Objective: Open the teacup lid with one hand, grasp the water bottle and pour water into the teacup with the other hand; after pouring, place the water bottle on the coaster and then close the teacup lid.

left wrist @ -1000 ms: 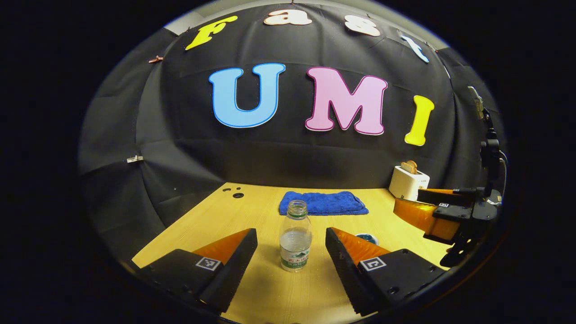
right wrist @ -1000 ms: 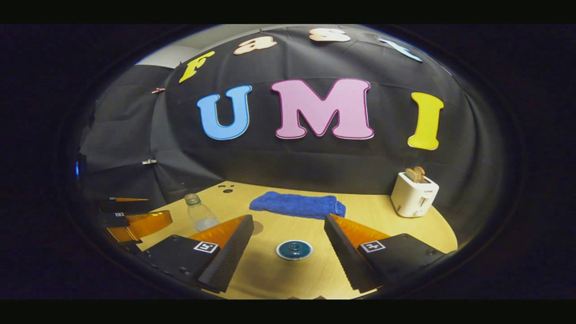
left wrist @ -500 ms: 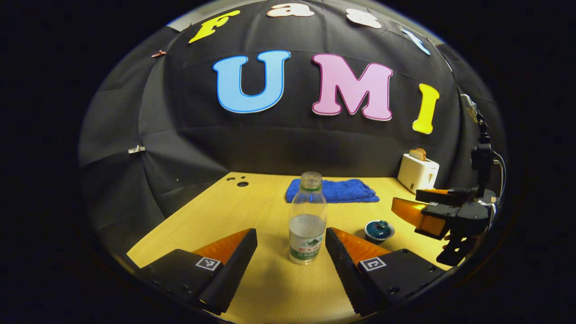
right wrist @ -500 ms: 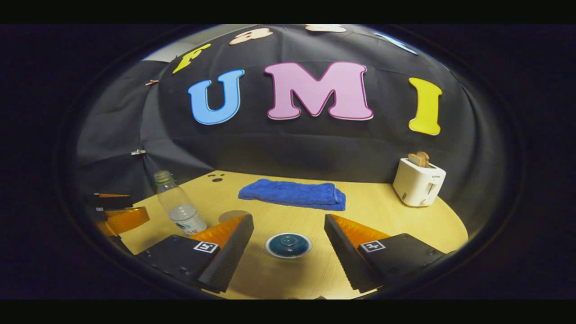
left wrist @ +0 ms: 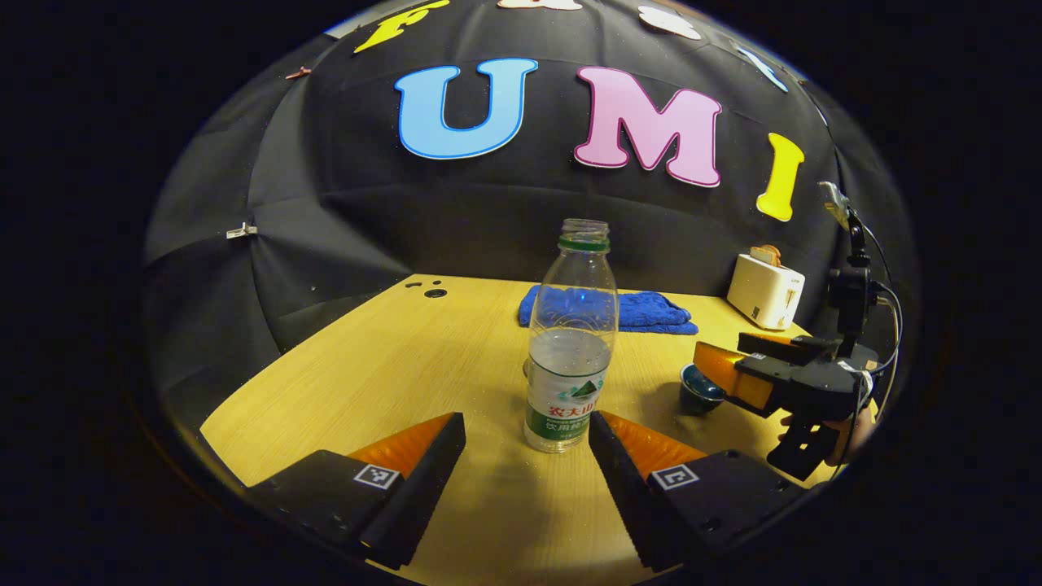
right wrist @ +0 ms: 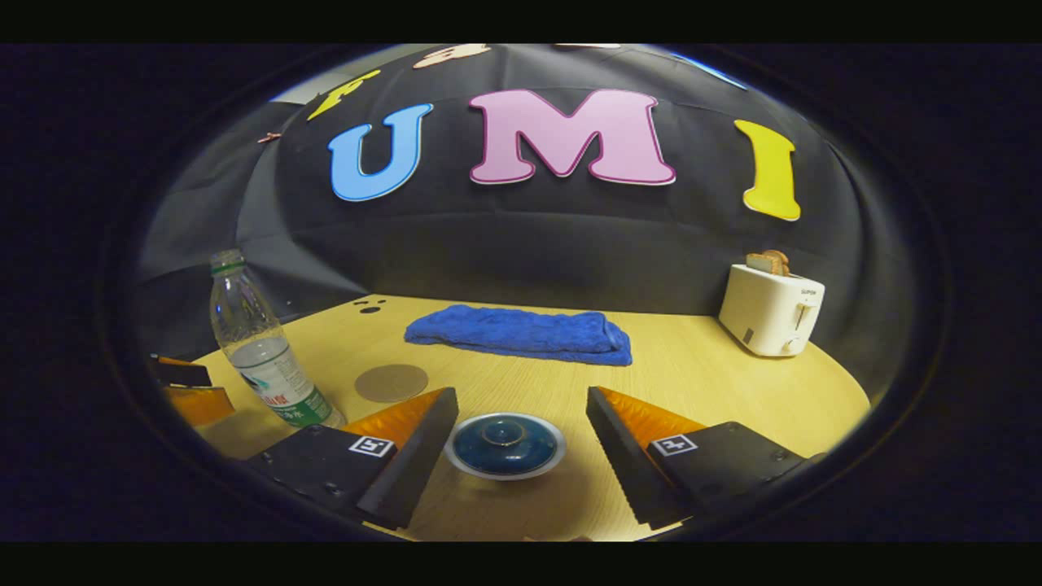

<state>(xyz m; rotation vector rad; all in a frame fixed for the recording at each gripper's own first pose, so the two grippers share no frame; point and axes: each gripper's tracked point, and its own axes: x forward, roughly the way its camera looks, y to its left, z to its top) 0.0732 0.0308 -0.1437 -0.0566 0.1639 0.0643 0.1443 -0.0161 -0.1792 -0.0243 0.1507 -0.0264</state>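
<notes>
Both grippers stand wide open, and we hold nothing in either. Our left gripper has its fingers spread on either side of the bottle, which stands upright on the table just ahead of the fingertips, touching neither. That bottle has no cap, is partly filled with water, and carries a label around its lower half.

Going rightward in the left gripper view, we see a blue towel lying behind the bottle near the back wall, then the teacup on the table, and just beside it our right gripper, whose fingers reach toward the cup. A hand shows partly behind that gripper's body. A white toaster with bread in its slots sits at the far right corner.

From the right gripper view, the left gripper shows at the left edge, with the bottle leaning in the fisheye just beside it. Next comes the round coaster, lying flat and bare, apart from the bottle. Our right gripper frames the teacup between its spread fingers; the lid is still on, its knob at the centre, and we touch neither lid nor cup. The towel lies beyond, and the toaster stands at the far right.
</notes>
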